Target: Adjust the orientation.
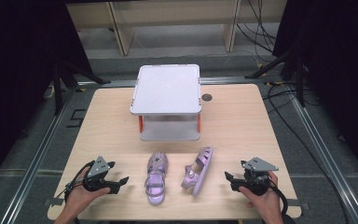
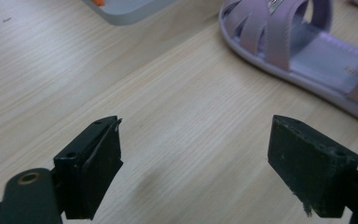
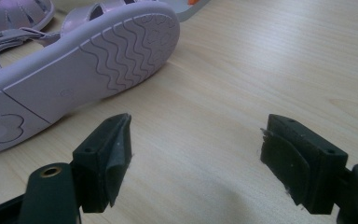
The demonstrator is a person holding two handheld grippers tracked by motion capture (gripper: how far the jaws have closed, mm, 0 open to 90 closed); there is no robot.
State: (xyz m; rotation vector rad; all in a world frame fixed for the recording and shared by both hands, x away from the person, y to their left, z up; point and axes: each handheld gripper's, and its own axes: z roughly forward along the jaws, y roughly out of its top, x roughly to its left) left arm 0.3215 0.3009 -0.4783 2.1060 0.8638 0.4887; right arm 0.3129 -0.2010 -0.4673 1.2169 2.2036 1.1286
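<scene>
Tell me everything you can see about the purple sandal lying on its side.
The tipped sandal is a small lilac shoe of glossy, plastic-looking material, with several straps across the toe and a buckled ankle strap. It lies on its side on the wooden table, toe toward the white box. Its sole has wavy ridges and a flower stamped at the heel. Nothing but the table touches it.

bare table (image 1: 242, 126) beside sandals (image 1: 157, 177), box (image 1: 168, 100) behind

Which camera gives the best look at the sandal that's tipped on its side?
The right gripper view: the tipped sandal lies close, its wavy sole facing the camera. The high view shows the whole sandal, small, on its side beside the upright sandal. The left gripper view catches no clear part of it.
</scene>
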